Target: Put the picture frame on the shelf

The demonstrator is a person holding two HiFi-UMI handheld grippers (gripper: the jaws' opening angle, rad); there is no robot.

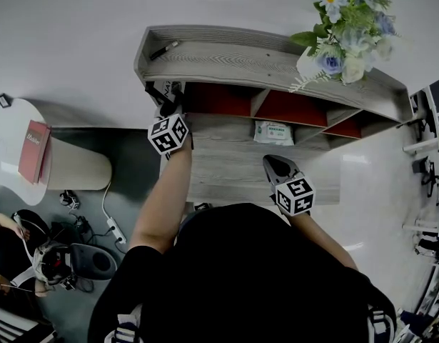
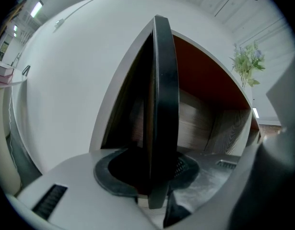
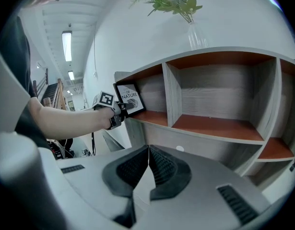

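Note:
The black picture frame [image 3: 129, 98] stands in the leftmost red-backed compartment of the grey wooden shelf [image 3: 209, 128], its print facing outward. In the left gripper view the frame [image 2: 164, 104] is edge-on between my jaws, and the right pad's mesh face shows beside it with a slight gap. My left gripper [image 1: 169, 106] reaches into that compartment and is open around the frame. My right gripper [image 1: 273, 164] hovers in front of the shelf's [image 1: 226, 59] middle, pads [image 3: 159, 169] together and empty.
A vase of flowers [image 1: 344, 27] stands on the shelf top at the right, a black pen [image 1: 164, 49] at its left end. A white packet [image 1: 273, 132] lies on a lower ledge. A round white table with a red book [image 1: 33, 148] stands left; a person [image 1: 19, 256] sits lower left.

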